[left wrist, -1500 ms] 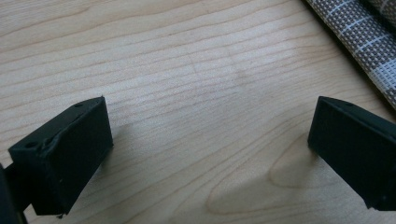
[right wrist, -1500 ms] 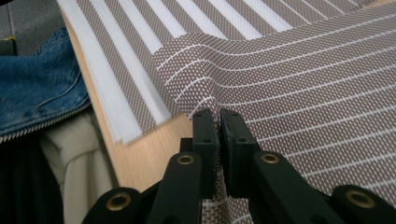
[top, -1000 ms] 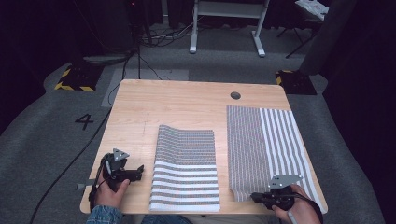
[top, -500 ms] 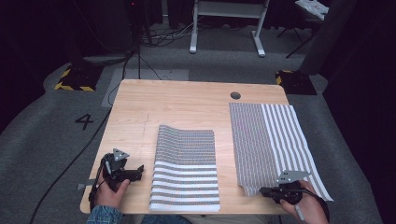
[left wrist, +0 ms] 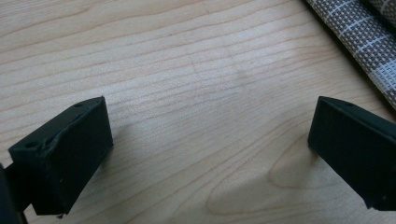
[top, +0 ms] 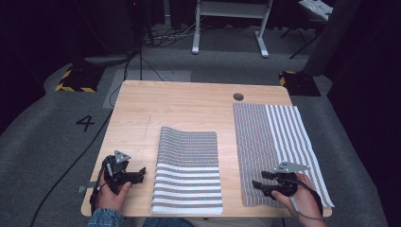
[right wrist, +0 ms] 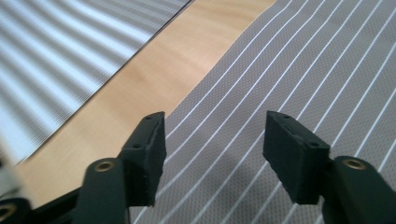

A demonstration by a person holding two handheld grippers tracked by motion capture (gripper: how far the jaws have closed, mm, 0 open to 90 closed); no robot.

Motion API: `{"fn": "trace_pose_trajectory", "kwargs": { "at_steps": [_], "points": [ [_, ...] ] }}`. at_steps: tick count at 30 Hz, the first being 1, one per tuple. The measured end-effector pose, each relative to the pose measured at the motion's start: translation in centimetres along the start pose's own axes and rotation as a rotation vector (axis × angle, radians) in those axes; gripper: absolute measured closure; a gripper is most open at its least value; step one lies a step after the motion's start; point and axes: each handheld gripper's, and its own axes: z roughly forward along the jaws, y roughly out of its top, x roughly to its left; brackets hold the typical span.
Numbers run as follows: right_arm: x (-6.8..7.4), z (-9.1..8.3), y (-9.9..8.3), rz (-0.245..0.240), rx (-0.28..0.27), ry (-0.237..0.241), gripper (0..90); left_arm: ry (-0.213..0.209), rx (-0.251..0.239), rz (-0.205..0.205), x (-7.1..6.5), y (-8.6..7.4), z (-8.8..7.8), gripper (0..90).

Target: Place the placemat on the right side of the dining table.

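On the wooden table point(top: 189, 106) lie two striped cloths. The right gripper point(top: 261, 182) hovers over the near left corner of the right cloth point(top: 279, 142), which is spread flat along the table's right side, its far right edge hanging a little past the tabletop. Its jaws have just been opening and now stand well apart; in the right gripper view point(right wrist: 212, 140) nothing is pinched between them, only the grey cloth point(right wrist: 299, 79) with thin white lines lying flat underneath (the pads do not press on it). The middle cloth point(top: 188, 171) lies near the front edge, folded, with broad white stripes on its near half, well apart from the right cloth with bare wood between them. The left gripper point(top: 137, 173) rests by the front left corner of the table, pointing toward the middle cloth; its jaws are spread wide over bare wood point(left wrist: 205, 116) and hold nothing, with a corner of the cloth point(left wrist: 359, 32) just beyond them.
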Motion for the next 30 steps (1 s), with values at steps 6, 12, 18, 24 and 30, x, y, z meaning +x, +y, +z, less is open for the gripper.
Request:
{"fn": "trace_pose_trajectory", "kwargs": {
  "at_steps": [6, 12, 18, 24, 30],
  "points": [
    [1.2, 3.5, 2.3, -0.009, -0.025, -0.060, 36.7, 0.002, 0.000, 0.000, 0.0, 0.0, 0.0, 0.0],
    [0.8, 5.8, 3.1, -0.022, 0.046, -0.146, 46.0, 0.001, 0.000, 0.001, 0.0, 0.0, 0.0, 0.1],
    [0.8, 6.2, 2.9, -0.016, 0.052, -0.187, 49.6, 0.001, 0.000, 0.001, 0.0, 0.0, 0.0, 0.1],
    [0.4, 6.3, 2.6, -0.026, 0.007, -0.175, 56.3, 0.001, 0.000, 0.001, 0.0, 0.0, 0.0, 0.0],
    [-0.8, 6.1, 2.4, -0.026, -0.018, -0.163, 77.4, 0.000, 0.000, 0.001, 0.0, 0.0, 0.0, 0.1]
  ]
}}
